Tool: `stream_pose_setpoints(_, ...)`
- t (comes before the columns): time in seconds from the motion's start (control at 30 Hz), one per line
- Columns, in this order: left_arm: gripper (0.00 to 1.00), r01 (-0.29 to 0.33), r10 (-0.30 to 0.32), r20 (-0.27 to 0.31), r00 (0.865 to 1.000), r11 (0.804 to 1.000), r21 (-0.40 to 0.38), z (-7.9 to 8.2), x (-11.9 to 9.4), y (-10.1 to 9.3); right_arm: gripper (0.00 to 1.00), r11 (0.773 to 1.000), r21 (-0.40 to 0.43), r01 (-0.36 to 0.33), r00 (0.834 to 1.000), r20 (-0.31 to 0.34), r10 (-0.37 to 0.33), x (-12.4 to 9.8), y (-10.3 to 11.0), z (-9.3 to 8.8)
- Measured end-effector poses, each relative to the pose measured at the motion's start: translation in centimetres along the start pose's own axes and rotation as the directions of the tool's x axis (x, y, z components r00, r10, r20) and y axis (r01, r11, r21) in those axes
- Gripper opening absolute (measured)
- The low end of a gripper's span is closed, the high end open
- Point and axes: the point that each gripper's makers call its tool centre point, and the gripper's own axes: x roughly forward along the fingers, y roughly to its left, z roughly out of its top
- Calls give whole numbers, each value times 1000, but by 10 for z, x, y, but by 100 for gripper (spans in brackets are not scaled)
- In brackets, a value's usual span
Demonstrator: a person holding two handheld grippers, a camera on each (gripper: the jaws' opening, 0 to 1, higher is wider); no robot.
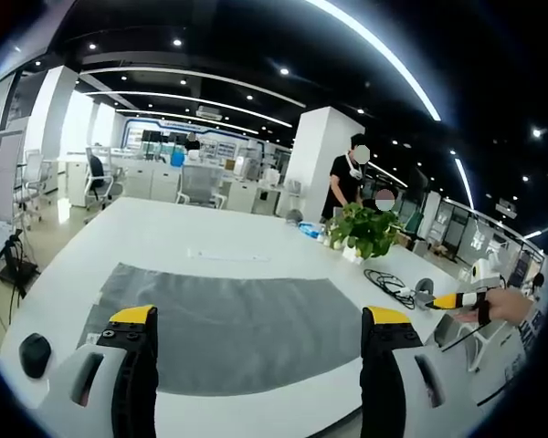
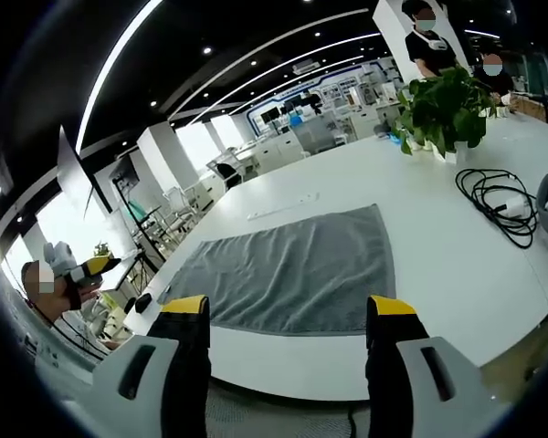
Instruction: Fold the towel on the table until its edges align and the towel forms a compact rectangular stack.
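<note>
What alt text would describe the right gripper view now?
A grey towel lies flat and unfolded on a white table, beyond the open hand-held gripper. A potted plant and a coiled black cable sit further back.

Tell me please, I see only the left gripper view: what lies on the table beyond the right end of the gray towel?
Observer: In the right gripper view, a coiled black cable lies on the white table, clear of the gray towel.
Operator: Is the towel already folded?
Observer: No. There its full outline shows, spread flat in one layer, with all four edges visible.
Operator: Is the right gripper holding anything?
Observer: No. The right gripper is open, its jaws wide apart near the towel's near edge, with nothing between them.
Operator: And what stands beyond the cable?
Observer: A potted green plant, upright on the table.
</note>
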Motion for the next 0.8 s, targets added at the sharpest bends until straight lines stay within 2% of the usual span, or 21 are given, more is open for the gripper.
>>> stream_pose_setpoints(0.8,92,23,-23,-28,999,1000,1,-1,7,-4,67,1000,9,-7,999,-39,7,4,3,-4)
